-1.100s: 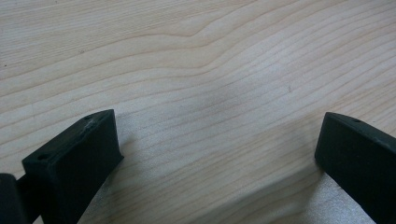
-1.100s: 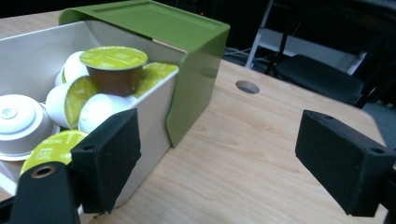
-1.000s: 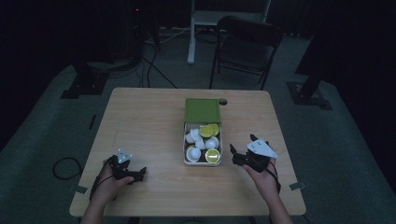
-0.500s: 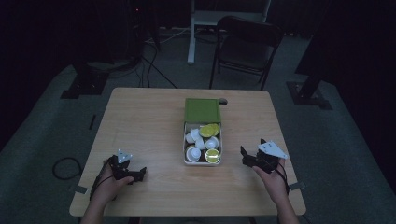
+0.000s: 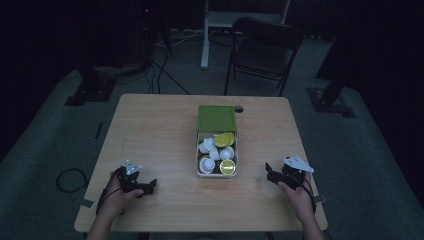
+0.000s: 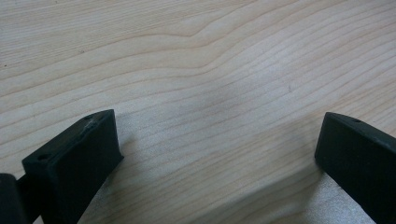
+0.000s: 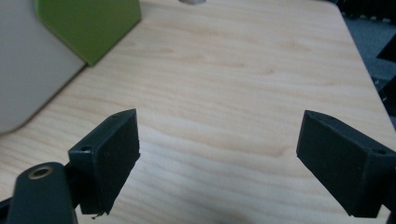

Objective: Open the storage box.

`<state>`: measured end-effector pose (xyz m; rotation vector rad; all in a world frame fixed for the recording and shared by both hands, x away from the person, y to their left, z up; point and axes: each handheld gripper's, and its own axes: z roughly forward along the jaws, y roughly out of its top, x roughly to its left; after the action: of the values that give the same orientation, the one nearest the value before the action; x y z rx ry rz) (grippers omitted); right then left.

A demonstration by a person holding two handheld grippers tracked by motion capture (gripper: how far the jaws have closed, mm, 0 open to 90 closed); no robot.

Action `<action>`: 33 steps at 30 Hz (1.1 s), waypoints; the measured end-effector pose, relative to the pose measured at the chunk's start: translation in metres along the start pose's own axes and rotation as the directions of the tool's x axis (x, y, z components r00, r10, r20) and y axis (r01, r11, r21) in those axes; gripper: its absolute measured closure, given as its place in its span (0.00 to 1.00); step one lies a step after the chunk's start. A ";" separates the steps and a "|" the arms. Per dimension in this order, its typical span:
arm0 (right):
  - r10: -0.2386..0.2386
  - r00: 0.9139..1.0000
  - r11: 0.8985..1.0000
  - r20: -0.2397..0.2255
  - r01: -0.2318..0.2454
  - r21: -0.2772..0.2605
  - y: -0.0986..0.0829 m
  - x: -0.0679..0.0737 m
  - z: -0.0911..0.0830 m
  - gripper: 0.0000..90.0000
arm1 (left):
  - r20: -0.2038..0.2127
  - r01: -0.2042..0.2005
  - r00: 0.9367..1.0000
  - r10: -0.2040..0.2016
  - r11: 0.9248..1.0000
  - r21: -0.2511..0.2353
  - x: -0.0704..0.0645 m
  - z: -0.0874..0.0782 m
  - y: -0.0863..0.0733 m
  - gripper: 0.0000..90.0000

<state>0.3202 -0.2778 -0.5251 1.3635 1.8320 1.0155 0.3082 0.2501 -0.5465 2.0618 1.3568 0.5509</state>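
A pale box stands mid-table, its green lid lying at its far end. Inside are several white cups and yellow-green capsules. My left gripper rests low on the wood near the front left, open, its jaws wide apart over bare tabletop. My right gripper sits at the front right, open and empty. In the right gripper view the box wall and green lid lie to the left, beyond the left jaw.
The wooden table has a small round hole beside the lid. A black folding chair and a white stand stand behind the table. Cables run over the dark floor at left.
My right gripper has drawn back from beside the box toward the table's front right corner. The left gripper has stayed in place.
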 end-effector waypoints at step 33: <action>0.004 0.995 0.973 -0.096 0.018 0.229 -0.026 -0.023 0.008 0.13 | 0.000 0.000 1.000 0.000 1.000 0.000 0.000 0.000 0.000 0.00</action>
<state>0.3208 -0.3027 -0.5506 1.4628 2.0772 0.9005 0.3082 0.2501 -0.5465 2.0616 1.3569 0.5508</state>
